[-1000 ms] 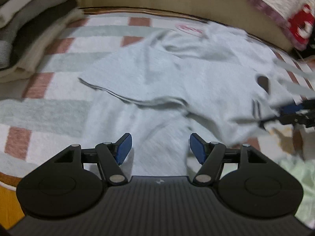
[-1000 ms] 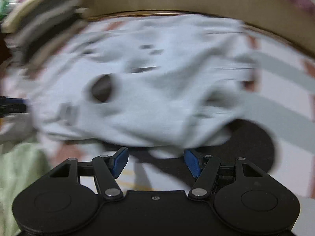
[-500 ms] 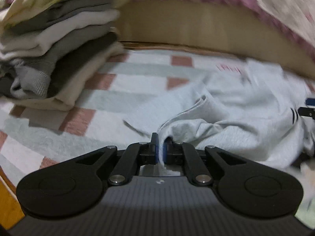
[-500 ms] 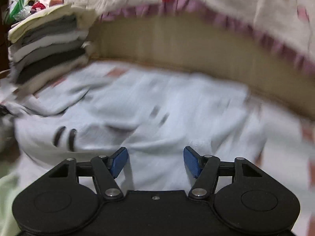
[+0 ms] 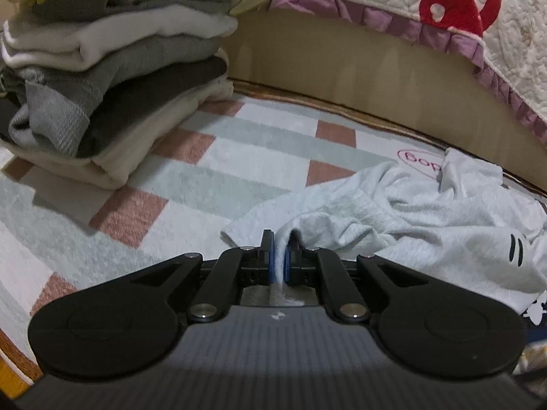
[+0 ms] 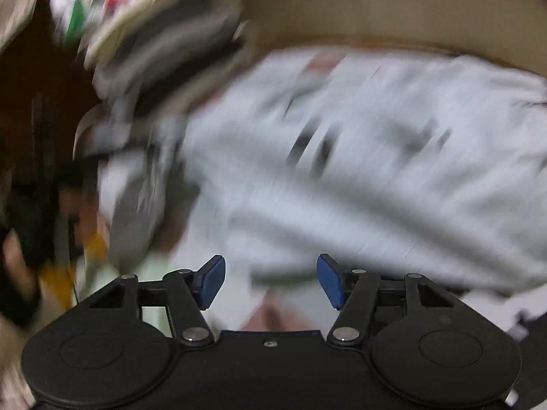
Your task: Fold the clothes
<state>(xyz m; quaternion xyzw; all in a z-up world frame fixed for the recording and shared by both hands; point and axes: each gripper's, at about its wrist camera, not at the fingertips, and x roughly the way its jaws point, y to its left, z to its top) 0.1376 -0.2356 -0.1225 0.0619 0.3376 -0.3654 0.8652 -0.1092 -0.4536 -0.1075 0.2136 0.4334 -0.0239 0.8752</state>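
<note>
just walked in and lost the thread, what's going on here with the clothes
A person is folding laundry on a checked rug with a handheld gripper in each hand. The left gripper is shut on an edge of a crumpled light grey shirt. The right gripper is open with nothing between its pads, above the same shirt; that view is badly blurred. A stack of folded clothes sits to the left, beside the bed frame. This shirt is not folded yet.
</note>
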